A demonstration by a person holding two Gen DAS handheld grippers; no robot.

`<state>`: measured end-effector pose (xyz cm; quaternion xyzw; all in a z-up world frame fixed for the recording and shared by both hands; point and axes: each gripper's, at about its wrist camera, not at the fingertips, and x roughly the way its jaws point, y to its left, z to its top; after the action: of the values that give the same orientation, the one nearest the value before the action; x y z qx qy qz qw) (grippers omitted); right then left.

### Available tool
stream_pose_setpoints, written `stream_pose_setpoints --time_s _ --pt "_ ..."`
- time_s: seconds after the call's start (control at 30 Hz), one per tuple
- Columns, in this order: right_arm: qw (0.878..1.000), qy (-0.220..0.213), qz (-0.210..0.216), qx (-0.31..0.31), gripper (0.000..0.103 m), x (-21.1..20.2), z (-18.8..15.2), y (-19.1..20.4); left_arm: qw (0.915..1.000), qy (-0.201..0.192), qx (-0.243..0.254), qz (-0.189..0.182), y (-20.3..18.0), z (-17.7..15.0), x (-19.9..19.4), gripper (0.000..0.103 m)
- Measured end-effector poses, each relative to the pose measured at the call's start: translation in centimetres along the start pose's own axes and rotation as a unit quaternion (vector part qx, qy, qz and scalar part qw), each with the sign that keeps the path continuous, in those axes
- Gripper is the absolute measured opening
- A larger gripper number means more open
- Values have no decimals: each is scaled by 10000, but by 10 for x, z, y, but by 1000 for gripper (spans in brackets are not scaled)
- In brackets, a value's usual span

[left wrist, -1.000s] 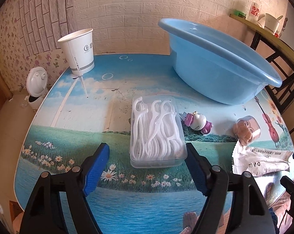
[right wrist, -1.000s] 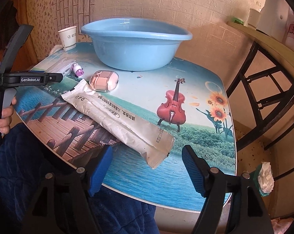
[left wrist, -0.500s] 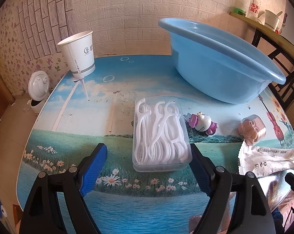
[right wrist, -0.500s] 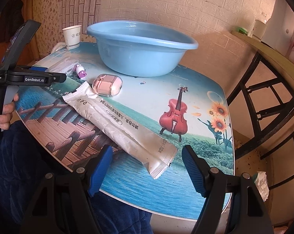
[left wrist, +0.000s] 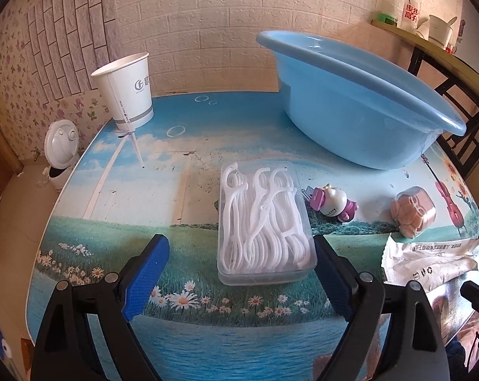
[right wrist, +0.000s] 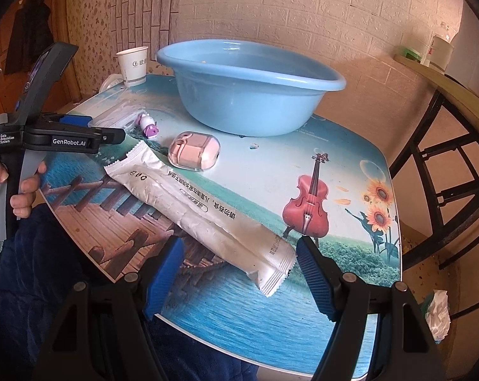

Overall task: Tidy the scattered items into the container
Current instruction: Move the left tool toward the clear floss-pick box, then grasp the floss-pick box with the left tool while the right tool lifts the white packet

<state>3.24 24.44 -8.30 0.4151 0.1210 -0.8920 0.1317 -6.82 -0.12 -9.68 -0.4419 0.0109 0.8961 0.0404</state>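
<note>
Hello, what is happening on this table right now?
A person holds a gripper in each hand to tidy small items into the blue basin. The left gripper is open around the clear box of floss picks. The right gripper is open around the near end of the white packet. The small toy and pink case lie on the table; nothing is gripped.

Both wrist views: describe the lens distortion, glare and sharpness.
Left wrist view: strong fisheye bend in the brick wall, dark corners, the floss box sharp, mild sheen on the basin. Right wrist view: same curving at the edges, the white packet crisp, soft daylight, no harsh glare.
</note>
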Motion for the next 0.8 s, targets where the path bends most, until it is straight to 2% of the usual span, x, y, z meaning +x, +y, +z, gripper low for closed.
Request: stream_pose_setpoints --time_s 0.1,0.27,0.33,0.4,0.47,0.5,0.6,0.7,0.8 --pt "9999 53 53 -75 75 4 1 3 10000 -14 -2 -12 0 1 1 87" --pt "9998 107 76 -122 75 10 0 4 9999 -78 31 -57 -1 1 -2 73" --pt "9998 106 158 -41 75 11 0 1 9999 -104 58 -89 -1 1 -3 61" --pt "9996 91 272 58 75 11 -1 -3 9998 -118 74 -112 -1 2 -5 53" --pt "9991 114 369 183 67 12 -2 -8 9998 -103 47 -147 1 1 -5 53" --pt "9987 148 436 227 56 13 -2 -10 9998 -99 37 -160 1 0 -7 53" --pt "9981 153 518 283 50 12 -4 -12 9998 -66 19 -191 2 -1 -8 53" --pt "9973 80 639 358 35 8 -4 -15 9997 -10 -19 -250 3 -5 -14 53" --pt "9968 69 699 386 28 6 -3 -17 9995 -12 -74 -300 4 -7 -20 53"
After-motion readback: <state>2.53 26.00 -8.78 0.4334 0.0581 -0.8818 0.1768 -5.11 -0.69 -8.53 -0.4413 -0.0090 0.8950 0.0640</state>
